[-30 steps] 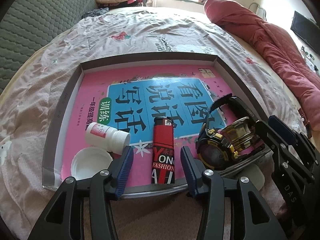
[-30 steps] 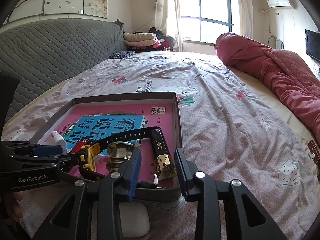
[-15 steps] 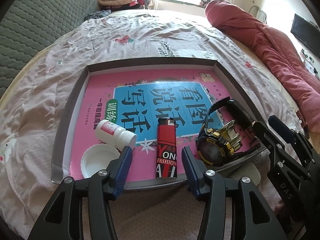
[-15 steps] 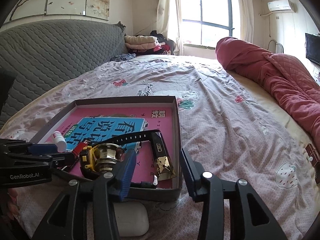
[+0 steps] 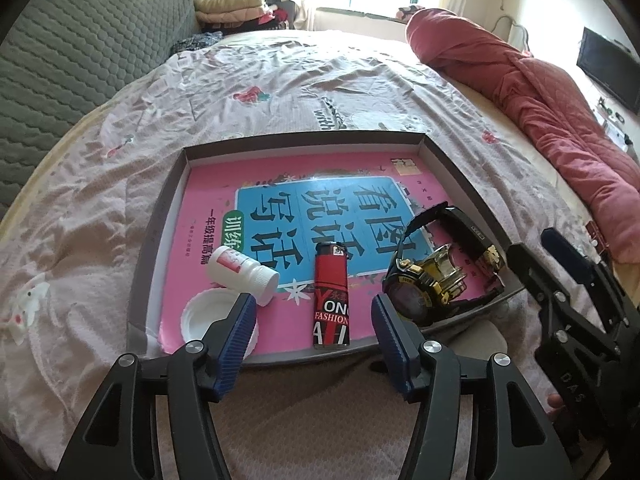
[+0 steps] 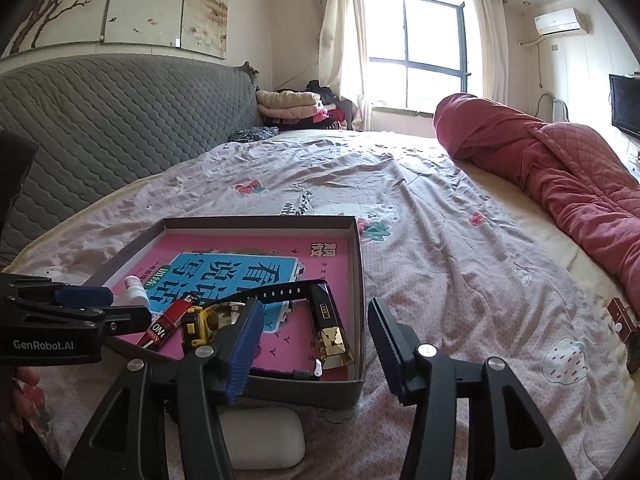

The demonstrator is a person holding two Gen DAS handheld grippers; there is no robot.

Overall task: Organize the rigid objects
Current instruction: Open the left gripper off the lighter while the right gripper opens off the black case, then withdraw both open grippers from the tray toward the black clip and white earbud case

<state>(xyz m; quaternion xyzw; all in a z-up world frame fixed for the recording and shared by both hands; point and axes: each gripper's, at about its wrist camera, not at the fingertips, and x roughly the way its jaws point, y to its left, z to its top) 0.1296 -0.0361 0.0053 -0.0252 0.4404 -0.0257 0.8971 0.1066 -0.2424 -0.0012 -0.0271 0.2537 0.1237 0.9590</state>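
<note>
A: Four pieces already inside the shallow grey cardboard tray [image 5: 304, 138]: black-and-gold wristwatch [image 5: 432, 280] at lower right of the left wrist view, red plastic lighter [image 5: 331, 296] at low centre, small white plastic bottle [image 5: 240, 270] on its side to the left, round white screw cap [image 5: 202, 320] by the lower-left corner. All resting on the pink-and-blue book cover [image 5: 208, 208] lining the tray.

B: Changed over the last second?

A: Both tools drawn back and upward. Right gripper [image 6: 316, 312] no longer against the watch. Watch left lying near the tray's near-right corner, strap arched. Probably counts as placed.

B: State of the tools?

A: Left gripper [image 5: 312, 308] spread wide, holding nothing, hovering over the near rim and framing the lighter. Right one just as wide, also empty, poised above the near-right corner.

B: Anything outside?

A: White rounded earbud case [image 6: 260, 444] on the pink floral bedspread [image 6: 460, 240], just outside the near rim, at the bottom of the right wrist view. Likely next to go in.
</note>
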